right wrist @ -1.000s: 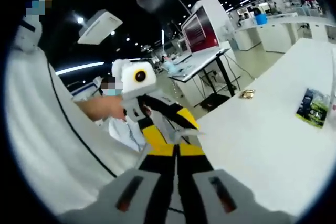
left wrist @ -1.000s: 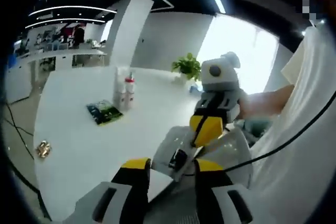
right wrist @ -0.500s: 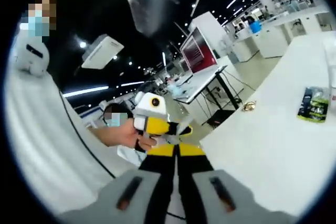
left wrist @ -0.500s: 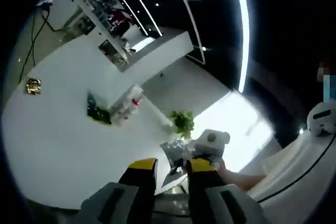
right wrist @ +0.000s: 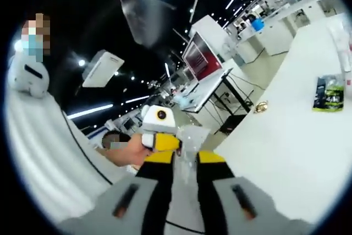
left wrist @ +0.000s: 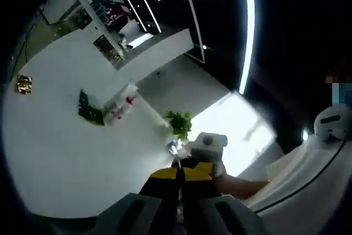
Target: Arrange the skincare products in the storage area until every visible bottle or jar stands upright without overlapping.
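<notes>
left gripper view: white table [left wrist: 66, 152], bottles [left wrist: 118, 108].

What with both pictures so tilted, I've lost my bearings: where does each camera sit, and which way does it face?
Left gripper view: rides the left gripper, rolled, looking across the white table toward bottles and a plant; the right hand and a white sleeve show.
Right gripper view: rides the right gripper, facing the table's edge and the hall beyond; the left hand shows.
Shared: table, green packet, each other's gripper.

Two white bottles [left wrist: 120, 107] upright, touching, far across white table, dark green sachet [left wrist: 88, 111] apparently flat beside them
</notes>
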`<state>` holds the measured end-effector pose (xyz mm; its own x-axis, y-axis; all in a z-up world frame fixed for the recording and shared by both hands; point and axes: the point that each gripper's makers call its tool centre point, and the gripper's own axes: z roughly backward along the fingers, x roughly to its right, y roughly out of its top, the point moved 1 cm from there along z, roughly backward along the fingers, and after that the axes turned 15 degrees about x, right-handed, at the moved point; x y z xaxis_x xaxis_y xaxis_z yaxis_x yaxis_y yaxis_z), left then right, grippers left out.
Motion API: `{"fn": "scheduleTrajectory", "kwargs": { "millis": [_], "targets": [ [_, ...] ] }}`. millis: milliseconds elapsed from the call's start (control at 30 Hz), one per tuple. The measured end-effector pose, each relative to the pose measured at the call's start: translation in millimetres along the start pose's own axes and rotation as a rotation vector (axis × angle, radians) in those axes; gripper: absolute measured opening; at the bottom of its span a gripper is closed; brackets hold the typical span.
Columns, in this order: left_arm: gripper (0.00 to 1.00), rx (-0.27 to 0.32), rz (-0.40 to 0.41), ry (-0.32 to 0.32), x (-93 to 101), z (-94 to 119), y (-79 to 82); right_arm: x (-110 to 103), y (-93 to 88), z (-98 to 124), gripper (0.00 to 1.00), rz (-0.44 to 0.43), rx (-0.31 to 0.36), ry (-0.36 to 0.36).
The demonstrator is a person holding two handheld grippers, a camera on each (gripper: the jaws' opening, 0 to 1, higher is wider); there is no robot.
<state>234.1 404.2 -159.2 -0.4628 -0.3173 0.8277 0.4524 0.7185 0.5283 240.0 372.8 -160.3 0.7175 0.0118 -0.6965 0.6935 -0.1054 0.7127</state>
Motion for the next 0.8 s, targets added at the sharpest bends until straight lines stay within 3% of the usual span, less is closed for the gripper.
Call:
{"fn": "scheduleTrajectory", "kwargs": {
  "millis": [67, 100, 167, 233, 267, 400, 467, 500, 633, 700, 733, 800],
  "targets": [
    [0.0, -0.001, 0.011, -0.007, 2.2, 0, -0.3, 2, 0.1, 0, 0.09, 0.004, 0.0, -0.006],
    [0.0, -0.018, 0.003, -0.003, 0.6, -1, -3.1, 1, -2.1, 2, 0.08, -0.072, -0.017, -0.022],
    [0.01, -0.034, 0.005, -0.004, 0.1, 0, -5.4, 0, 0.3, 1, 0.03, -0.097, -0.002, -0.004],
    [0.01, -0.038, 0.007, 0.021, -4.8, -1, -5.8, 3, -0.9, 1, 0.02, 0.08, -0.001, -0.002],
    [0.01, -0.053, -0.015, 0.045, -10.2, 0, -7.7, 2, -4.9, 0, 0.02, 0.053, -0.022, -0.02],
    [0.01, -0.022, 0.024, -0.004, -4.2, 0, -4.0, -3, 1.9, -1, 0.05, 0.009, -0.001, 0.01],
    [0.01, -0.039, 0.024, -0.006, -2.9, -1, -5.7, -2, 3.9, -2, 0.13, 0.011, -0.001, 0.008],
    [0.01, -0.085, 0.005, -0.002, -4.6, -1, -11.8, 2, 6.1, -4, 0.15, 0.01, 0.011, -0.009],
    [0.01, -0.11, -0.011, -0.012, -2.7, -4, -16.7, 2, 6.2, -10, 0.11, -0.006, 0.014, -0.002],
    [0.01, -0.14, -0.005, -0.002, -5.5, -2, -20.7, 0, 1.2, -11, 0.04, -0.004, -0.016, 0.01],
    [0.01, -0.129, -0.01, 0.002, -7.8, -2, -18.8, 6, 2.0, -11, 0.03, 0.061, -0.009, -0.005],
    [0.01, -0.134, 0.002, 0.007, -10.0, -1, -19.2, 4, -0.7, -11, 0.02, 0.05, -0.014, -0.006]
  ]
}}
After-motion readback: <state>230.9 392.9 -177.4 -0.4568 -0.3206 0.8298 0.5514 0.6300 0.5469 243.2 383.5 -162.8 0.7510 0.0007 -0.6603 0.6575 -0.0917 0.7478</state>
